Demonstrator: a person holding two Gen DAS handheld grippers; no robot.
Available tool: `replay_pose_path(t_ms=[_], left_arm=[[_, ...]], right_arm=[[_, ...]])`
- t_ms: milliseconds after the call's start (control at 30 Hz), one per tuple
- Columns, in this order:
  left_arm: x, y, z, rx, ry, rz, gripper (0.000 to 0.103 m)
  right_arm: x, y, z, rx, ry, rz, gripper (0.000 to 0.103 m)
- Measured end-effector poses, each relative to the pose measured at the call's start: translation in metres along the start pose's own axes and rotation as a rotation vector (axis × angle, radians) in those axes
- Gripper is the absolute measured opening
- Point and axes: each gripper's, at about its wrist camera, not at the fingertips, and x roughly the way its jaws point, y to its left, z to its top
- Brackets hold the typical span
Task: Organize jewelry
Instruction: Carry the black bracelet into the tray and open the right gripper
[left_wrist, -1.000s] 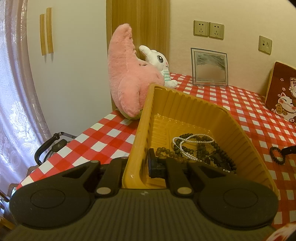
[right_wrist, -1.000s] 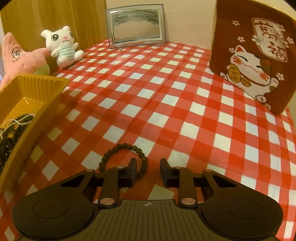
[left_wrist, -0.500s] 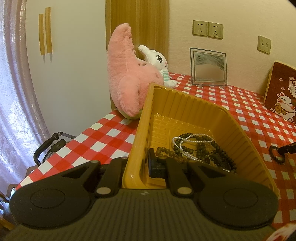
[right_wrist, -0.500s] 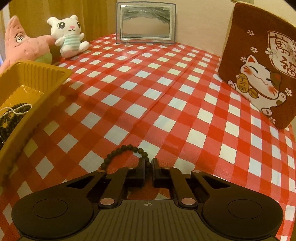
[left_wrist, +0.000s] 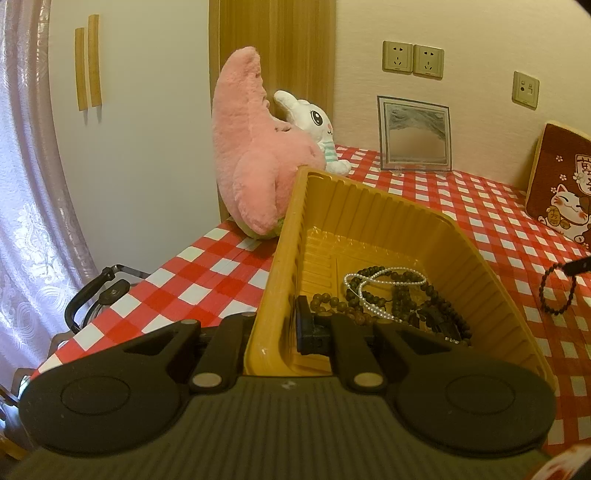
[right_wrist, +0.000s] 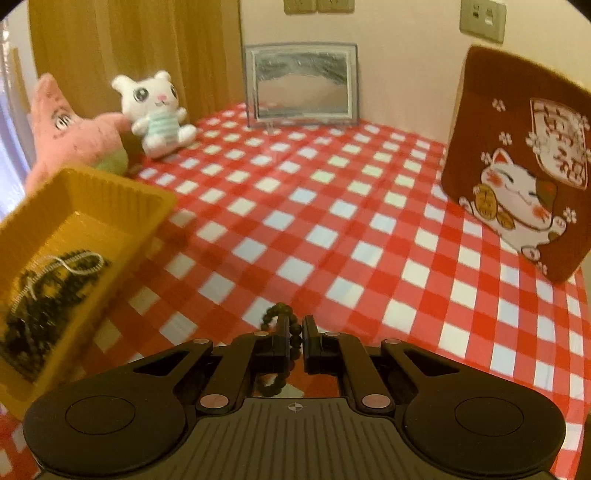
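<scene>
Right gripper (right_wrist: 295, 334): I pinch the dark round-bead bracelet (right_wrist: 277, 314).
Left gripper (left_wrist: 291, 328): clamps the ribbed yellow plastic tray (left_wrist: 369, 206) wall.
Tray: ten o'clock.

The left claw (left_wrist: 280, 332) is clamped on the near wall of a yellow tray (left_wrist: 369, 206), one finger outside the wall and one inside. In the tray lie dark bead strands (left_wrist: 406, 295) with a white pearl strand (left_wrist: 369, 295) looped over them. The tray sits on a red-and-white checked bench (left_wrist: 207, 273). Behind it stand a pink plush star (left_wrist: 255, 162) and a white plush bunny (left_wrist: 317, 125). At the right edge, a dark bead bracelet (left_wrist: 557, 291) hangs above the cloth from the black tip of the right claw (left_wrist: 580, 265).
</scene>
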Motion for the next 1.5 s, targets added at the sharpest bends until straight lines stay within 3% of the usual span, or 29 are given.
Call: replay_pose_path(t_ms=[333,700,1000,1500], left_arm=[[0.000,-0.001,0.002,0.001,-0.001,0.000,0.008],[0.001,-0.003,0.004,0.001,-0.003,-0.003,0.008],[0.002,-0.004,0.007,0.006,-0.013,-0.021,0.008],[0.012,-0.006,0.010,0.002,-0.016,-0.067,0.004]], right_arm=[[-0.034,0.017,0.026,-0.020,-0.084,0.069,0.006],[-0.060,0.058,0.050,-0.039,-0.149,0.245,0.006],[-0.049,0.088,0.061,-0.027,-0.131,0.343,0.006],[-0.009,0.119,0.062,-0.026,-0.054,0.368,0.006]])
